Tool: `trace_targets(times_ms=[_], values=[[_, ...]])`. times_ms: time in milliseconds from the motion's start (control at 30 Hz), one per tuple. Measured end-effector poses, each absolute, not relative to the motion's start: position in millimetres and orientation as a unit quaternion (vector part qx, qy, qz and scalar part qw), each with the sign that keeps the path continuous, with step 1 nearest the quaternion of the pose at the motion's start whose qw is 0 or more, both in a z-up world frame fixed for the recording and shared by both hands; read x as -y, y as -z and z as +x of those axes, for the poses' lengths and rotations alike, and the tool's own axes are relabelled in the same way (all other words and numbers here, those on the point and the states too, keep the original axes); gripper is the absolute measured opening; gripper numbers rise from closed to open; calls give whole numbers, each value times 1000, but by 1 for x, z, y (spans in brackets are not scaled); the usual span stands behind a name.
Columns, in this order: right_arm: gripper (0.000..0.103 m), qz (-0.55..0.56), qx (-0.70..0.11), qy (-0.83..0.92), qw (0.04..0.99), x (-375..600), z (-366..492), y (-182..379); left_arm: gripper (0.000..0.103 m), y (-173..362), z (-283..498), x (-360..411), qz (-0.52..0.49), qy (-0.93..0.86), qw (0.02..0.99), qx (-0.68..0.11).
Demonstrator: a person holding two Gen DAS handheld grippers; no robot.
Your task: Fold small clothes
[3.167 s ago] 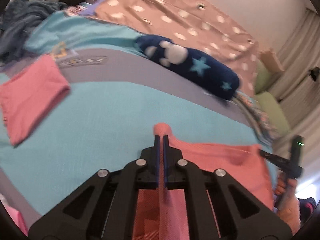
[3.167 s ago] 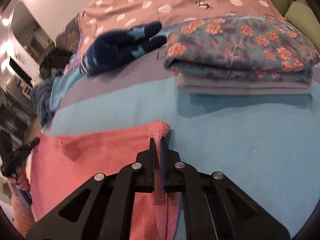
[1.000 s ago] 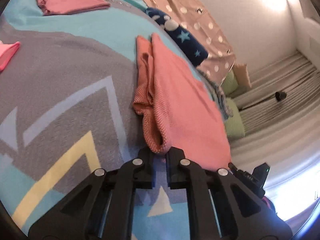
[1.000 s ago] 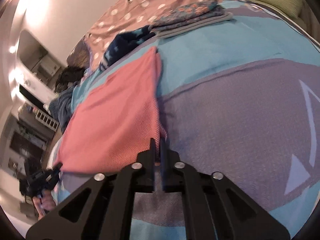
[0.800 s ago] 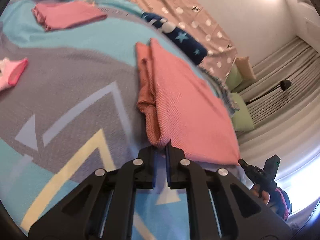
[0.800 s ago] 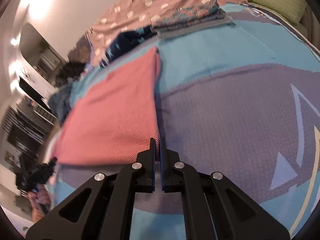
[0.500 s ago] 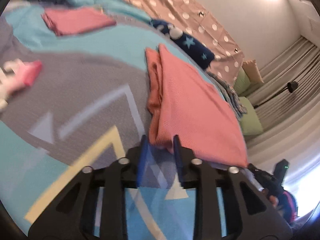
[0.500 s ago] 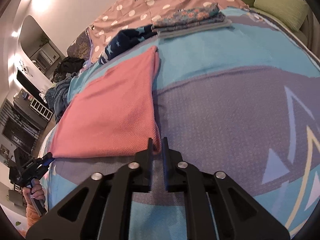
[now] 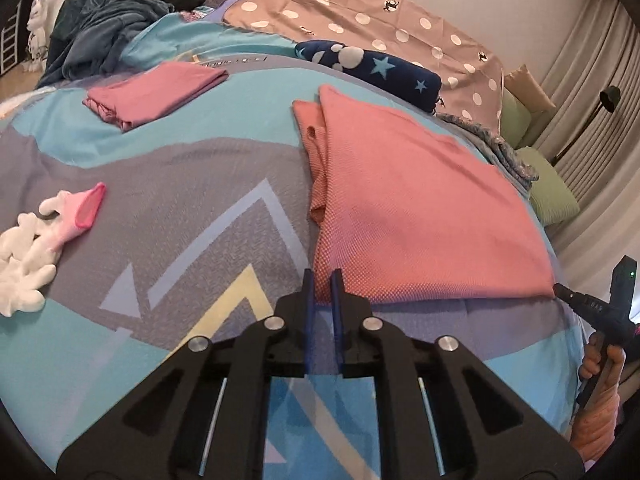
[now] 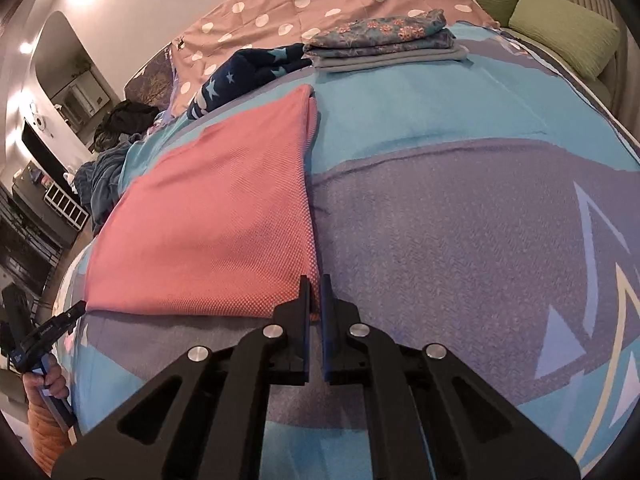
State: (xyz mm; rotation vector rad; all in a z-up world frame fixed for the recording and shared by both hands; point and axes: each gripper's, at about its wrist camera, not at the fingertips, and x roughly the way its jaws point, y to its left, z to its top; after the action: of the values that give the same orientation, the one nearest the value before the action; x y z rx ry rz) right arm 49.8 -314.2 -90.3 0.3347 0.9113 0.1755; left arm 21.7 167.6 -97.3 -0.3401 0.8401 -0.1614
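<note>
Left wrist view: our left gripper (image 9: 321, 294) sits at the near corner of the salmon garment (image 9: 412, 208), which lies folded on the bed (image 9: 192, 208) with its long axis running away from us toward the dotted sheet (image 9: 360, 12); its fingers are closing with a narrow gap and nothing clamped, so they could snag the hem and drag the fold askew. Right wrist view: our right gripper (image 10: 315, 300) has its fingers nearly together, empty, at the garment's other near corner, where a careless nudge could likewise rumple the edge.
</note>
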Motion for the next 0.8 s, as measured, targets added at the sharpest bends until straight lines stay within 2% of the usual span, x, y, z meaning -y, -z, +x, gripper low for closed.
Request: trace_targets(times_ms=[200, 333, 467, 533, 567, 633, 700, 733, 767, 800], values=[[9, 182, -436, -90, 877, 316, 52, 86, 9, 78, 15, -160, -150, 75, 909, -382], [29, 185, -422, -108, 881, 316, 54, 79, 12, 60, 14, -145, -124, 84, 917, -370], [29, 175, -418, -118, 883, 314, 59, 77, 18, 49, 18, -127, -105, 101, 919, -367], [29, 172, -420, -124, 882, 315, 65, 79, 35, 49, 22, -120, -90, 96, 918, -373], [29, 172, -421, -125, 882, 316, 67, 80, 39, 51, 26, -118, -79, 83, 919, -378], [29, 174, -421, -132, 880, 317, 73, 82, 55, 56, 32, -123, -68, 56, 919, -385], [28, 175, -424, -141, 877, 316, 80, 85, 60, 66, 42, -138, -81, 22, 912, -402], [10, 169, -427, -146, 876, 315, 83, 87, 54, 71, 45, -145, -93, 15, 907, -410], [5, 165, -430, -147, 875, 314, 84, 88, 41, 79, 49, -153, -113, 9, 899, -424], [4, 166, -428, -148, 876, 314, 84, 88, 1, 85, 52, -160, -135, 18, 889, -436]])
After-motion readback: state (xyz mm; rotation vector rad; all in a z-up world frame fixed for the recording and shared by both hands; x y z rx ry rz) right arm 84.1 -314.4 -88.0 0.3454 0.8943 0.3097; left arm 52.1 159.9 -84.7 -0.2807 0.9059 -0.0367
